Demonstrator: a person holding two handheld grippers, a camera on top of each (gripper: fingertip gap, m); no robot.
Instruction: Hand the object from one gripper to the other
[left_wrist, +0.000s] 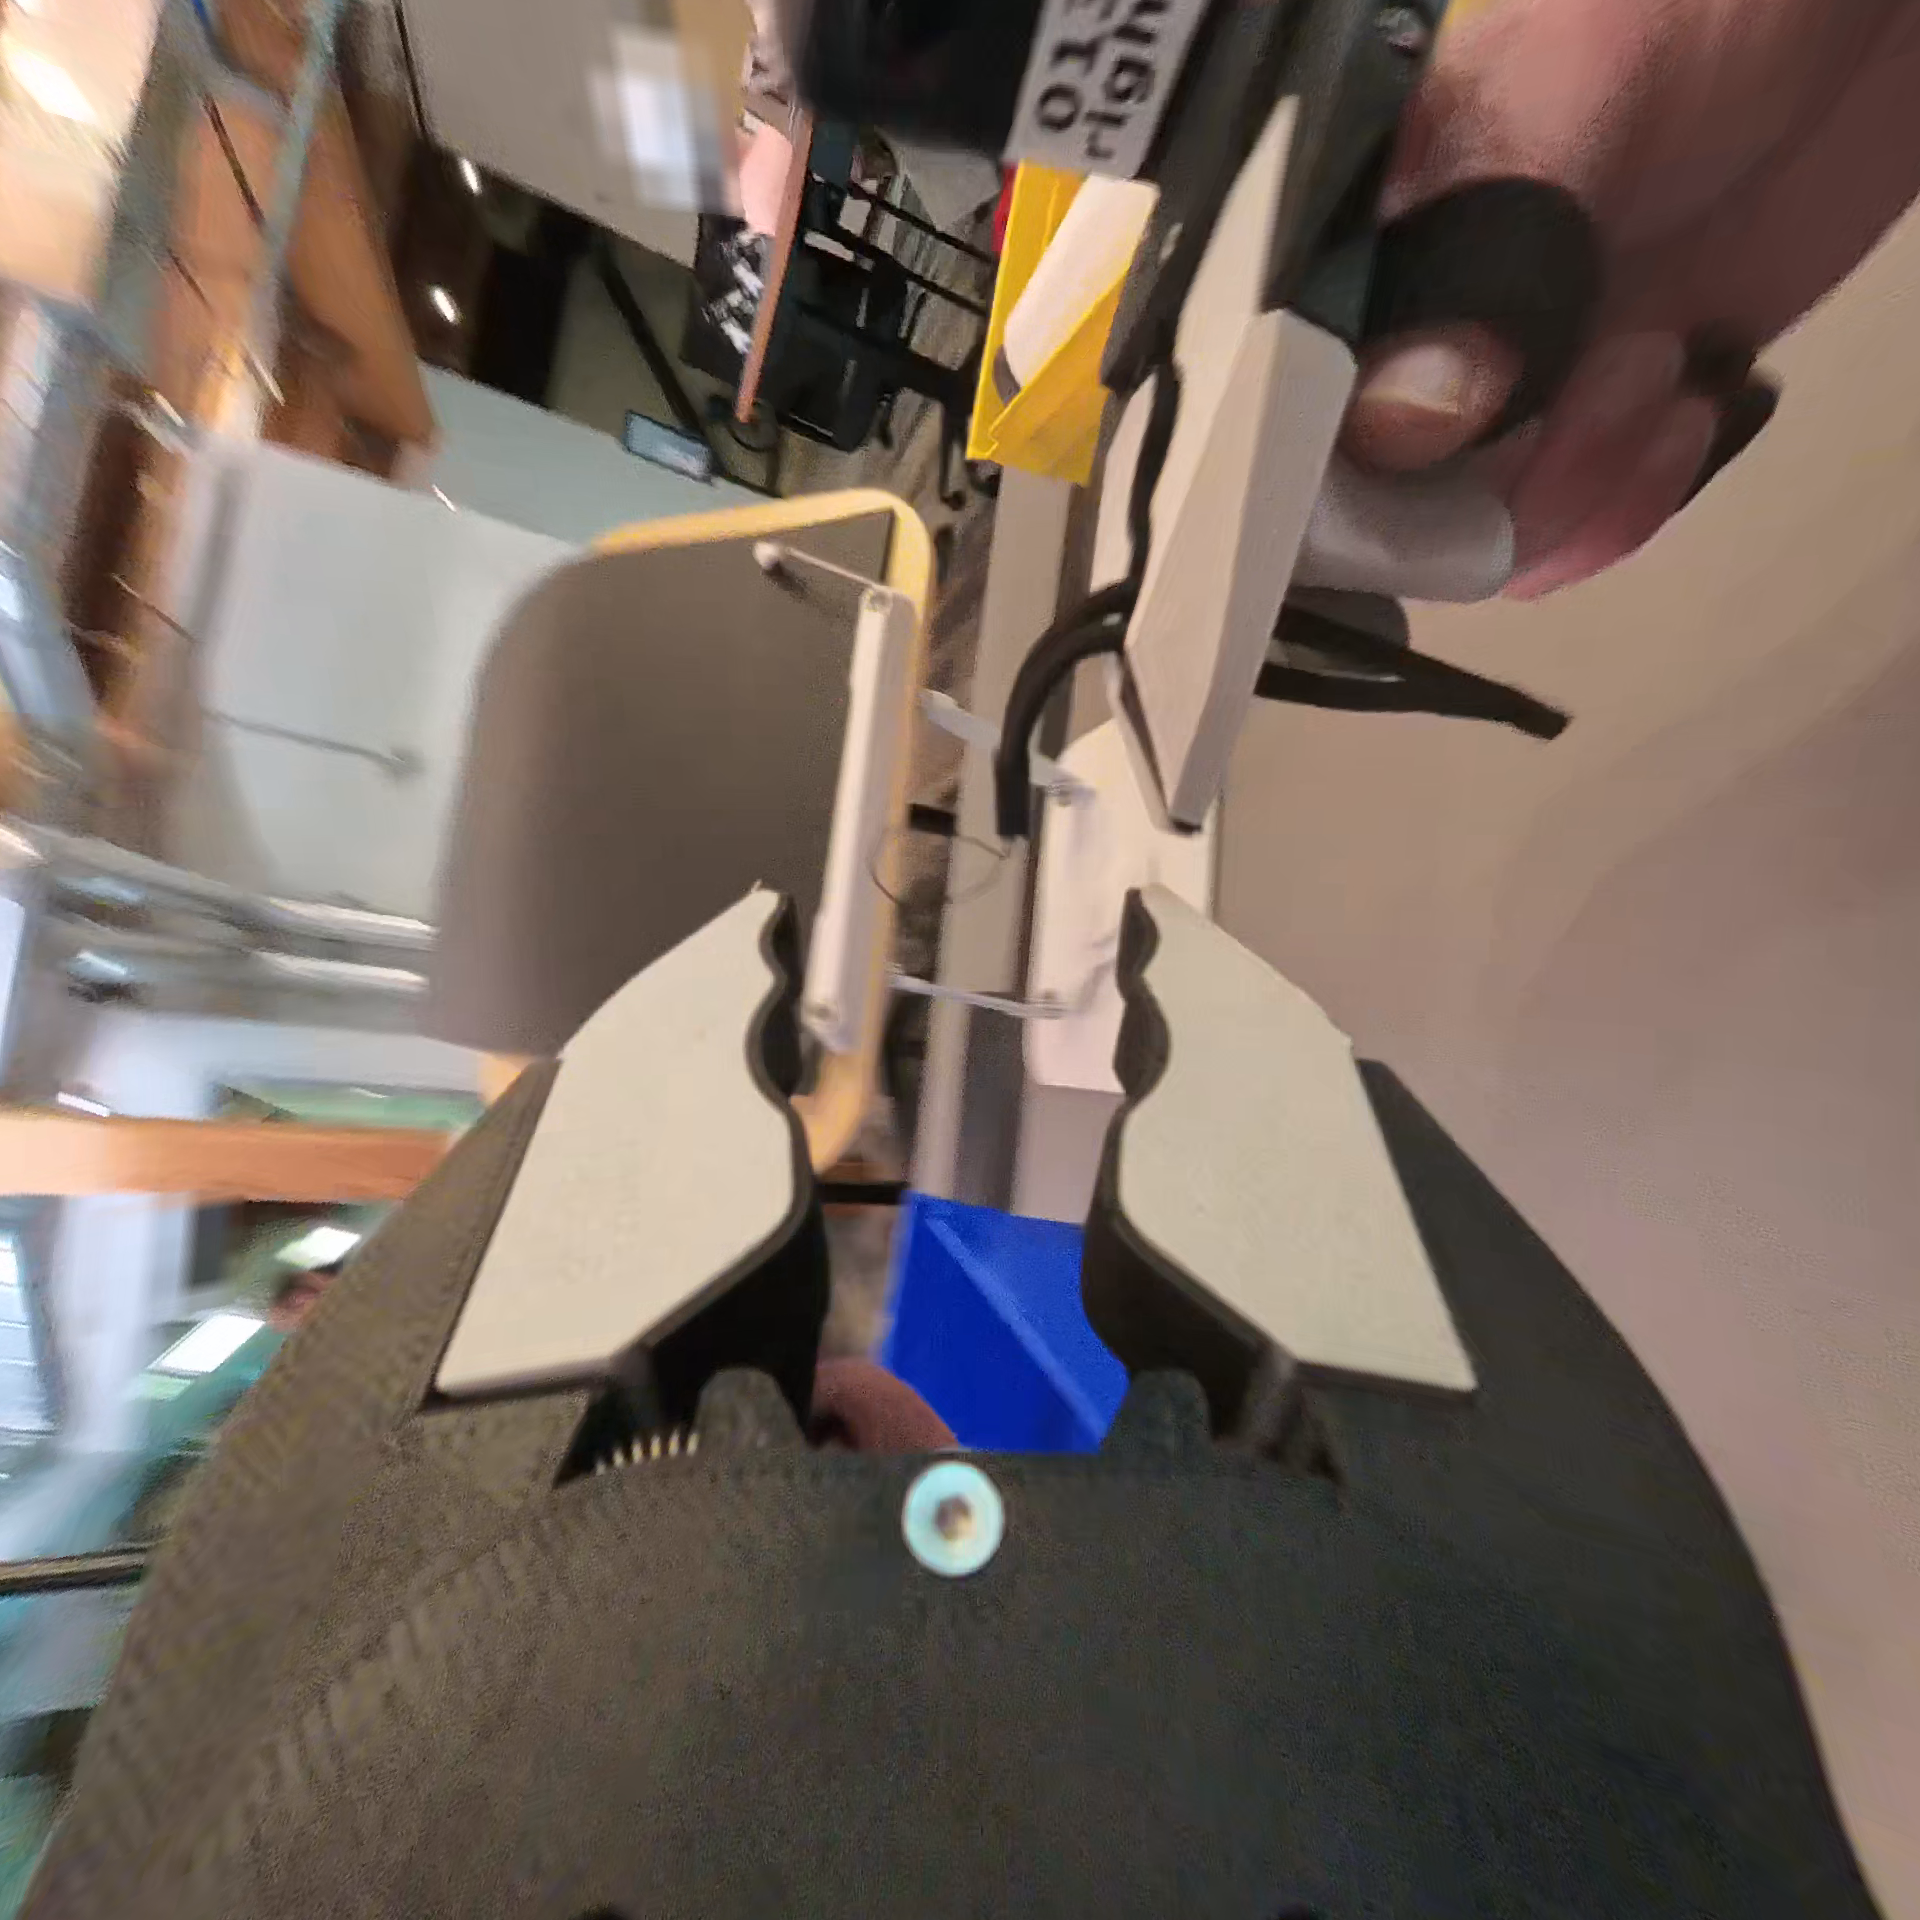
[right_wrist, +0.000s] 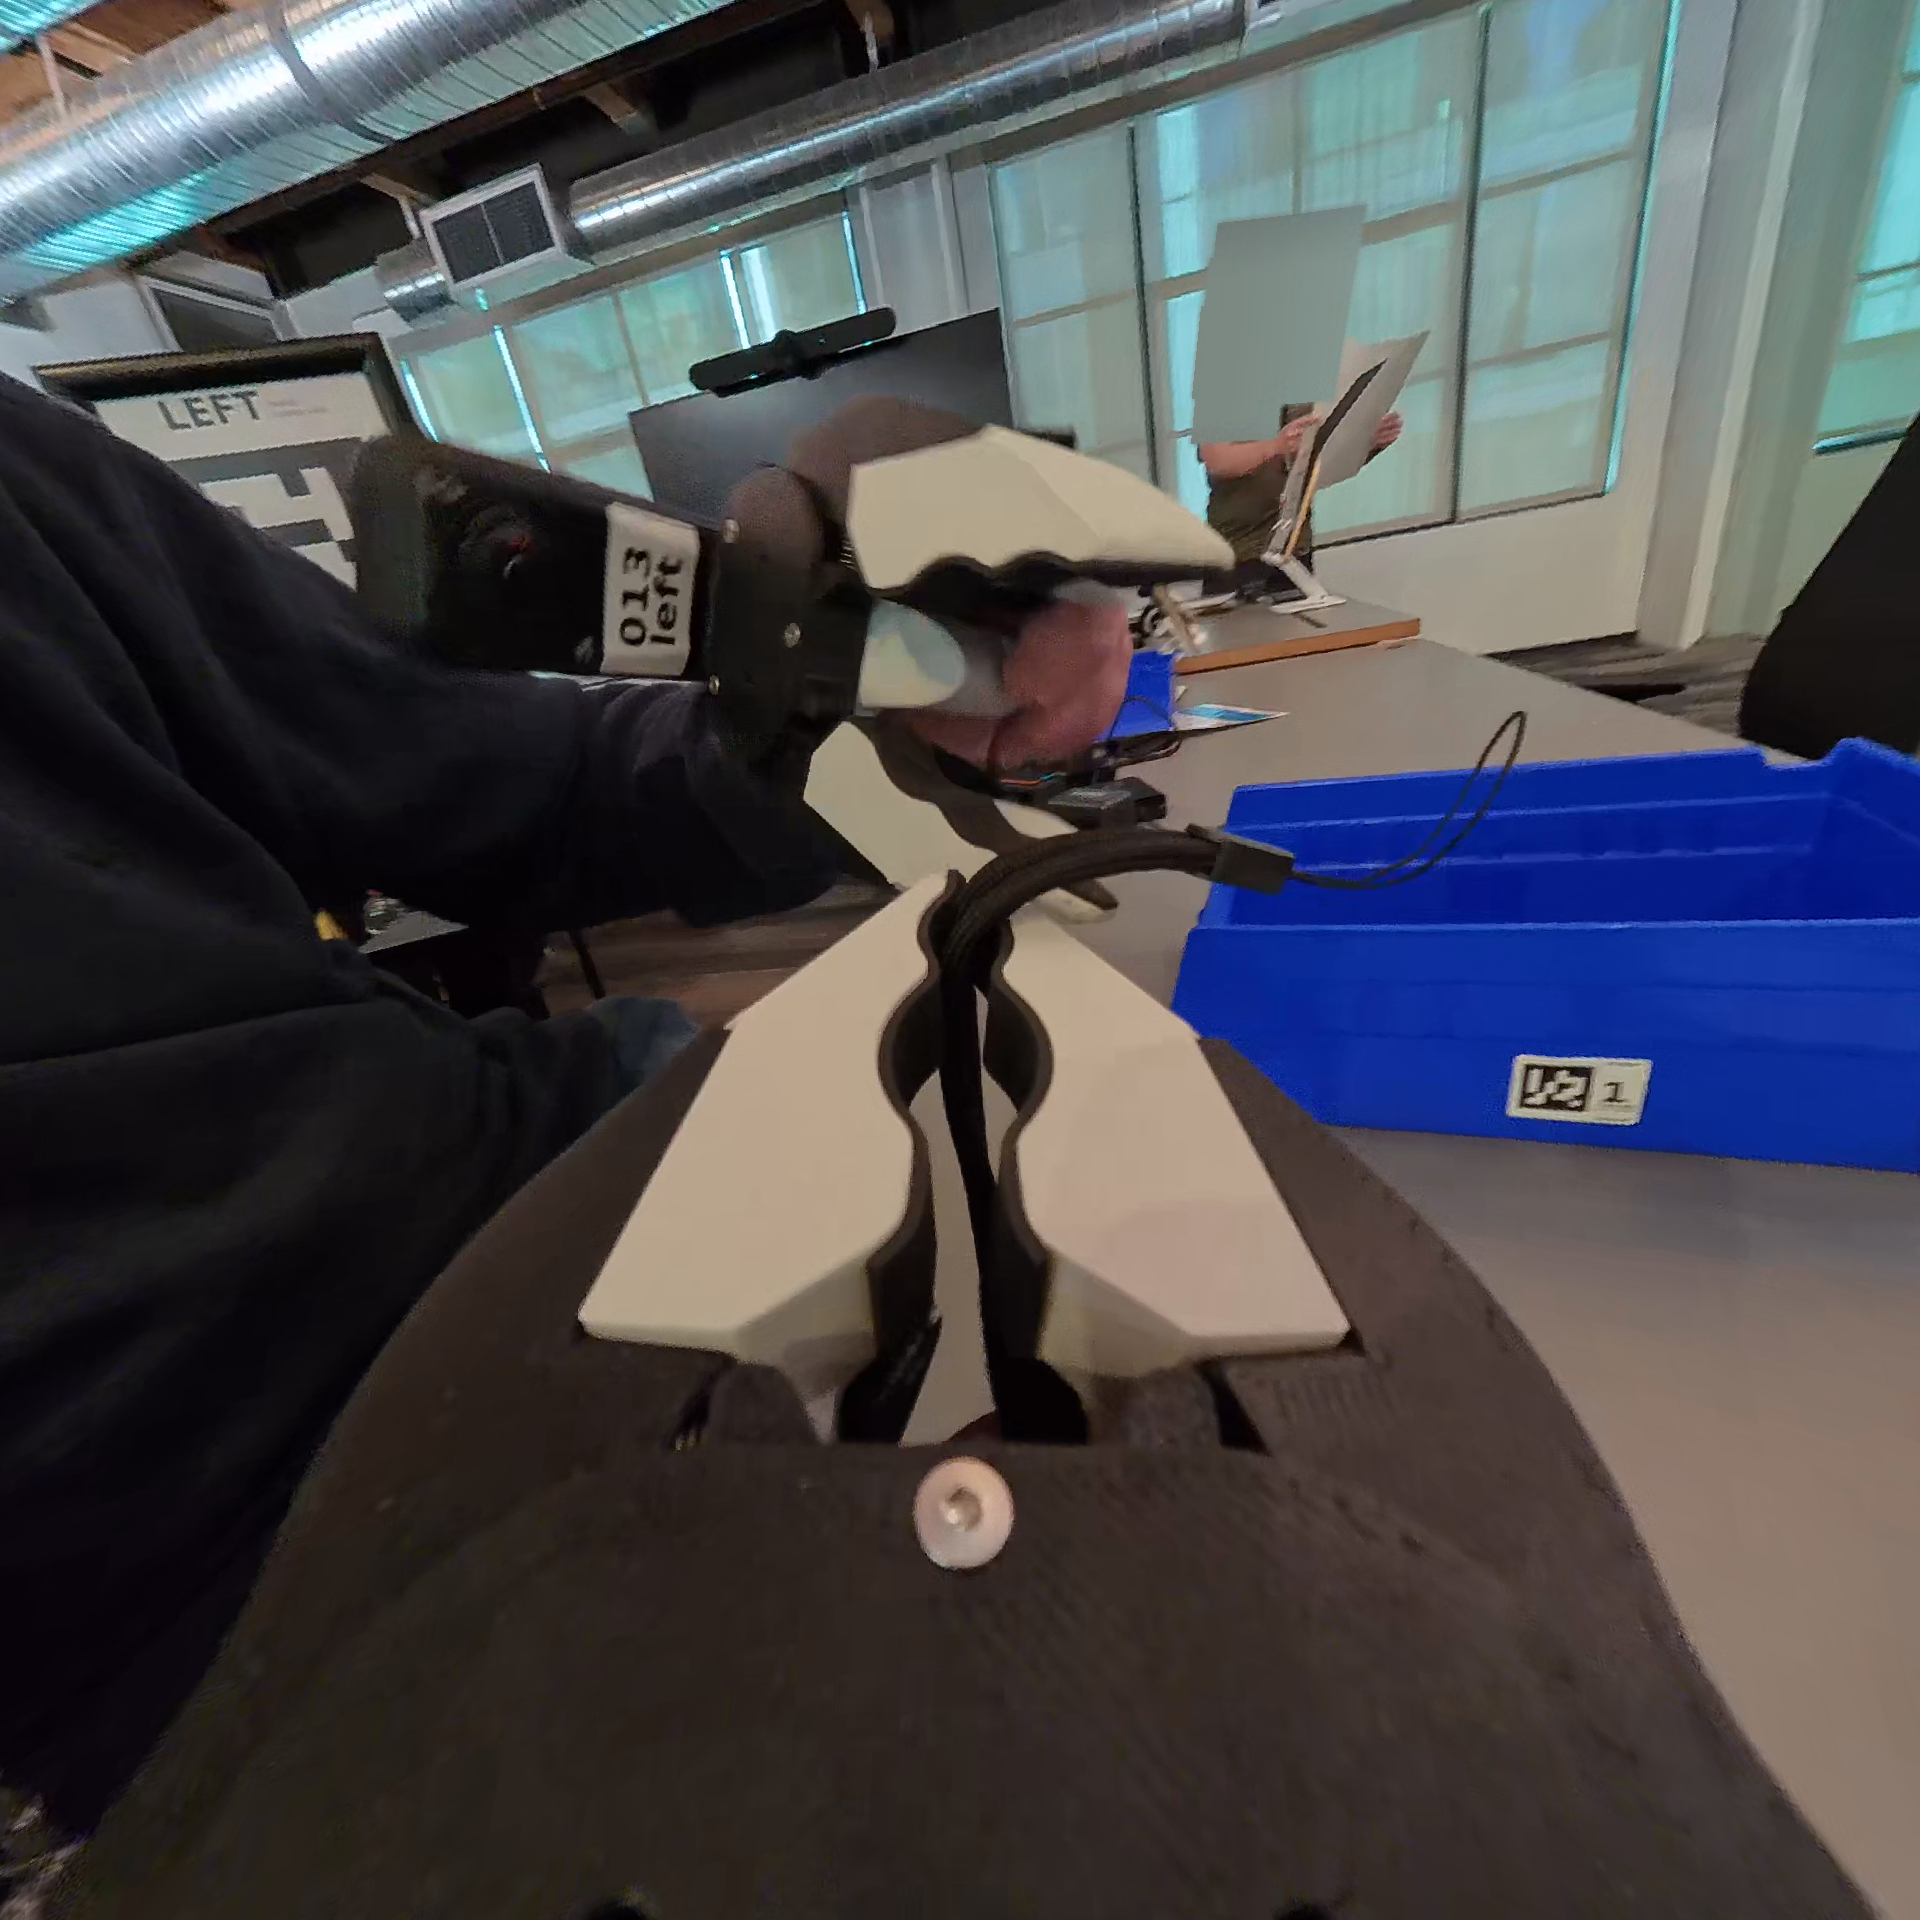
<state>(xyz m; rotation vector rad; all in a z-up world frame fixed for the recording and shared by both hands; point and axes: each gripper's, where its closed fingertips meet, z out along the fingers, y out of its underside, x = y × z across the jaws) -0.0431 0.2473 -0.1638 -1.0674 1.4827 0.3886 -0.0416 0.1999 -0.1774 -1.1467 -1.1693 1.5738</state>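
Observation:
A black braided cable (right_wrist: 971, 1091) runs between the fingers of my right gripper (right_wrist: 961, 909), which is shut on it. The cable arcs out past the fingertips to a black connector (right_wrist: 1247, 860) with a thin wire loop. My left gripper (right_wrist: 1153, 727) is open and empty, held sideways just beyond the cable arc, with one white finger above and one below. In the left wrist view, my left gripper (left_wrist: 956, 914) is open, and the right gripper (left_wrist: 1179, 800) hangs ahead of it with the cable (left_wrist: 1023, 717) curving from its tip.
A blue bin (right_wrist: 1558, 997) with dividers stands on the grey table (right_wrist: 1610, 1403) to the right; it also shows in the left wrist view (left_wrist: 997, 1320). A yellow bin (left_wrist: 1039, 343) is farther off. A person (right_wrist: 1262, 488) holds a board in the background.

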